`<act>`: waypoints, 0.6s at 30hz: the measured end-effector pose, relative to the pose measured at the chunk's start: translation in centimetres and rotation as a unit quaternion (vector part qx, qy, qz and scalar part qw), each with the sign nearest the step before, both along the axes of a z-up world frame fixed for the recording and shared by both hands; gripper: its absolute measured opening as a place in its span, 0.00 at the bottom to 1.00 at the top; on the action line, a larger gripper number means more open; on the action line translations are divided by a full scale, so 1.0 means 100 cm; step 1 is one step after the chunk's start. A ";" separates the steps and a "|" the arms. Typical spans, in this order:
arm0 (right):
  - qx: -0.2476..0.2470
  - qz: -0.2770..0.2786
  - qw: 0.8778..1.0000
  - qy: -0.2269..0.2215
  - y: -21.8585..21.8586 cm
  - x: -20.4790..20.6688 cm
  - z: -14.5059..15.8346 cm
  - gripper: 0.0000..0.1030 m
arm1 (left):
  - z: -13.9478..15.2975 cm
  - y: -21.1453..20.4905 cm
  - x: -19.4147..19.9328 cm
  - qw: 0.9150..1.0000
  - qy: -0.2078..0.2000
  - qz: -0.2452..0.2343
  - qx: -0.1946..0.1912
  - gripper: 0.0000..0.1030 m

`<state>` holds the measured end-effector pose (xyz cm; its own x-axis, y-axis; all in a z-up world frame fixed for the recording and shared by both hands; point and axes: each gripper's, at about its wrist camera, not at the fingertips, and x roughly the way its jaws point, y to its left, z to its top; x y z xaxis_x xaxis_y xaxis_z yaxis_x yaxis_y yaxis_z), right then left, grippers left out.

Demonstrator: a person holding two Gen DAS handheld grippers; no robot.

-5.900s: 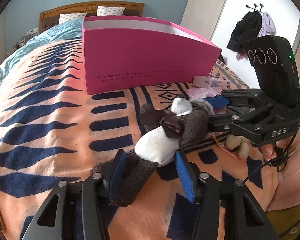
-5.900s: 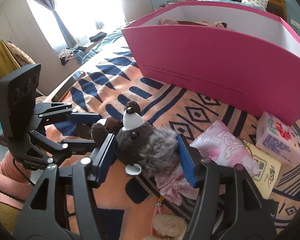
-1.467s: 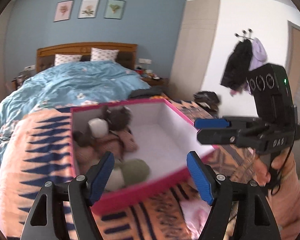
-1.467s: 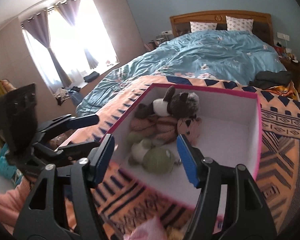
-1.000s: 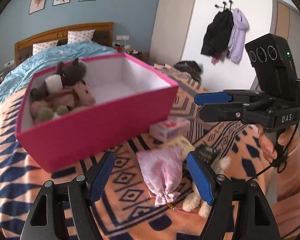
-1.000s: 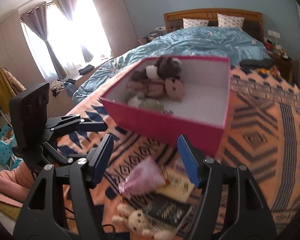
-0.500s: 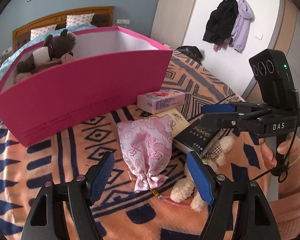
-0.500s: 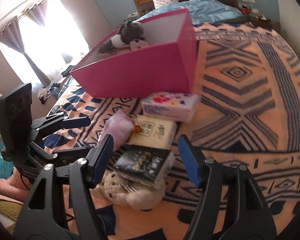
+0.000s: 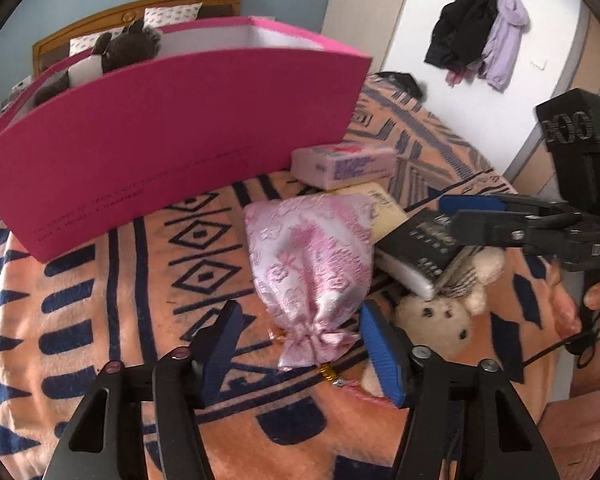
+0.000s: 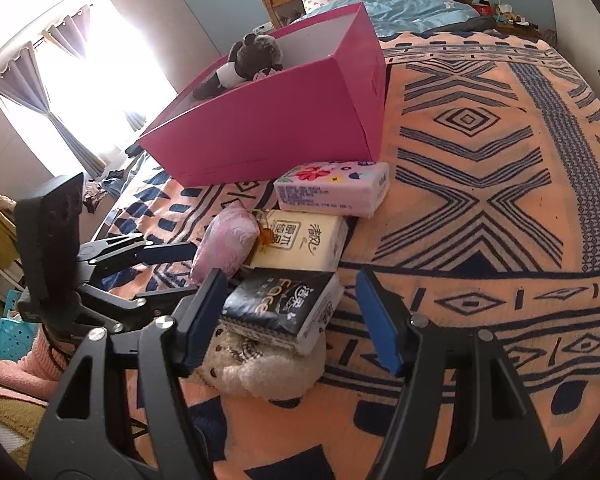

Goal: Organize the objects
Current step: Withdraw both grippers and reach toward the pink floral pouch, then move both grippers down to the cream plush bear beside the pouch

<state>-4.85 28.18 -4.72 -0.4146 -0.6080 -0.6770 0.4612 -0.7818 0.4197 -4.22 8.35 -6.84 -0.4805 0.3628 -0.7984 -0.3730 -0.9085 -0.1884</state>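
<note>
A pink patterned drawstring pouch (image 9: pixel 308 268) (image 10: pixel 226 240) lies on the blanket in front of the pink box (image 9: pixel 172 152) (image 10: pixel 284 120). My left gripper (image 9: pixel 304 344) (image 10: pixel 180 272) straddles the pouch's gathered neck. Its jaws are closing, with a gap still showing on both sides. My right gripper (image 10: pixel 292 312) (image 9: pixel 460 216) stands open astride a black tissue pack (image 10: pixel 284 308) (image 9: pixel 420 248), and its pads are not pressing on it. The pack rests on a cream plush toy (image 10: pixel 268 372) (image 9: pixel 440 320). A dark plush bear (image 10: pixel 252 56) (image 9: pixel 128 48) sits inside the box.
A floral tissue pack (image 10: pixel 332 192) (image 9: pixel 344 164) and a yellowish one (image 10: pixel 300 244) (image 9: pixel 384 208) lie between the box and the black pack. The orange and navy blanket (image 10: pixel 480 200) stretches bare to the right. A hand (image 9: pixel 596 292) holds the right gripper.
My left gripper has sunk closer to the pouch and its jaws have narrowed around the neck. The right gripper came down from above the box and now holds still over the black pack.
</note>
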 end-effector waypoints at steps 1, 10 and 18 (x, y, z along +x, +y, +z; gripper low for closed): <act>-0.001 0.001 1.000 0.001 0.000 0.001 0.000 0.66 | -0.002 -0.001 -0.001 1.000 -0.005 0.000 0.006 0.58; 0.016 0.012 1.000 -0.006 -0.002 0.008 -0.005 0.66 | -0.005 -0.009 -0.008 0.999 -0.019 0.033 0.013 0.47; 0.000 0.021 0.999 -0.047 0.003 0.025 -0.028 0.69 | 0.004 -0.012 0.000 0.999 0.002 0.035 0.006 0.48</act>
<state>-2.33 28.44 -7.49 -0.3232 -0.6232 -0.7121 0.4514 -0.7629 0.4628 -4.26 7.10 -6.41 -0.5083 0.3377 -0.7922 -0.3095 -0.9301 -0.1980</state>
